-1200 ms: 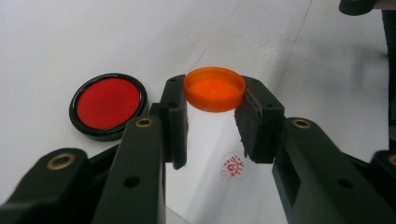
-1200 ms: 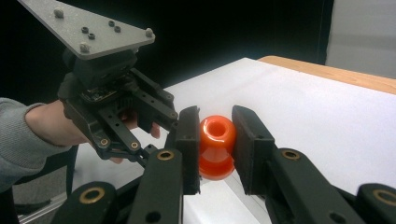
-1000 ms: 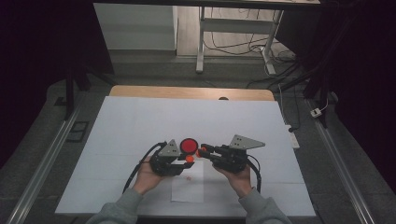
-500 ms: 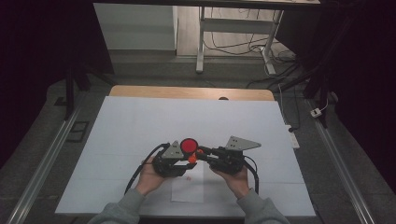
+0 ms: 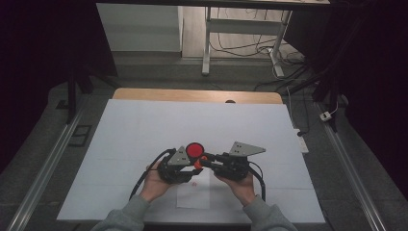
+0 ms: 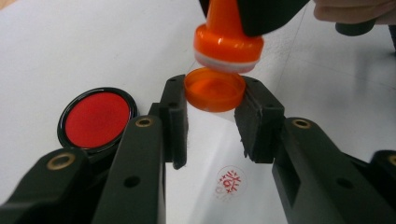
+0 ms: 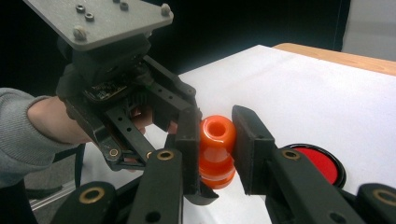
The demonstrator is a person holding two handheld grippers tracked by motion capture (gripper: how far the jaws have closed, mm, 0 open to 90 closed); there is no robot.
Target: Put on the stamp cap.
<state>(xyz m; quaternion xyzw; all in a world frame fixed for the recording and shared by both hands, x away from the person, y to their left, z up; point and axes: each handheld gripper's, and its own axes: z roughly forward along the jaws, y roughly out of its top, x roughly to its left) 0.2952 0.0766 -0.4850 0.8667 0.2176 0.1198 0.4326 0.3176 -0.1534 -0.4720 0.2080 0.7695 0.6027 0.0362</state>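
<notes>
Grippers have drawn slightly nearer the person over the last second, so capping looks imminent: the left gripper clamps the shallow orange plastic cap, directly under the orange plastic stamp pinched by the right gripper. Round red ink pad sits left of the left gripper; a red print marks the paper below.

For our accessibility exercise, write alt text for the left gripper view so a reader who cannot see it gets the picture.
The left gripper clamps an orange cap between its black jaws, directly under an orange stamp held from above by the other gripper. A round red ink pad lies to the left on the white table, and a red stamped mark shows on the paper below.
</notes>
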